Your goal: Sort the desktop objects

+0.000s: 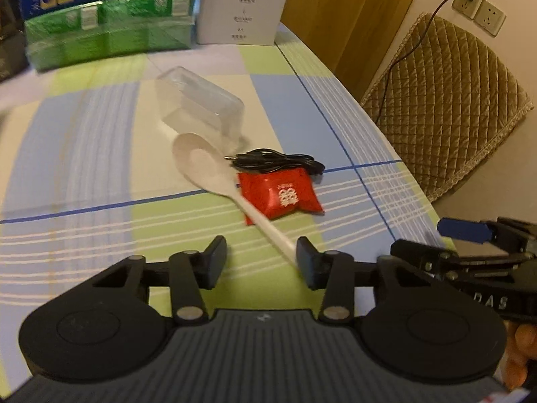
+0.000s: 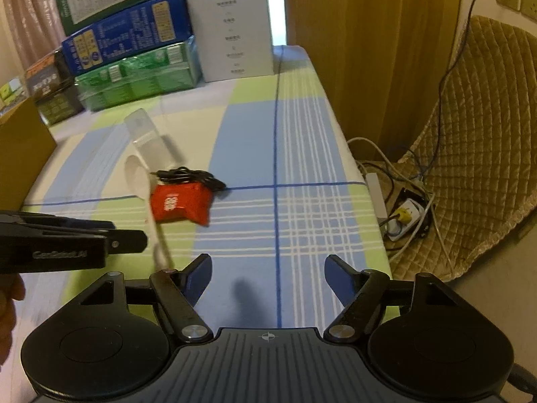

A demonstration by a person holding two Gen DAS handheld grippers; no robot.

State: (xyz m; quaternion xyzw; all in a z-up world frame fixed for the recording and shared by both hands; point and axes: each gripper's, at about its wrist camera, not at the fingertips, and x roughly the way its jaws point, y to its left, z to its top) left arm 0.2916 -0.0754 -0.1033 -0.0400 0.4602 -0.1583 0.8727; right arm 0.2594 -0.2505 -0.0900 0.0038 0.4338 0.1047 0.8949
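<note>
A white spoon [image 1: 201,164] lies on the checked tablecloth, its handle running toward me over a red packet [image 1: 282,194]. Behind the packet is a coiled black cable [image 1: 275,161], and behind that a clear plastic box [image 1: 201,100]. My left gripper [image 1: 261,257] is open low over the cloth, and the spoon handle's end lies against its right finger [image 1: 307,260]. The right wrist view shows the spoon [image 2: 137,174], packet [image 2: 181,205], cable [image 2: 191,176] and box [image 2: 147,134] ahead to the left. My right gripper [image 2: 268,278] hangs open over bare cloth, holding nothing.
Green [image 1: 107,30], blue [image 2: 127,37] and white [image 2: 231,30] cartons stand stacked along the table's back. A cardboard box [image 2: 23,154] is at the left. The table's right edge [image 2: 355,168] drops to a quilted chair [image 2: 480,154] and floor cables [image 2: 406,215].
</note>
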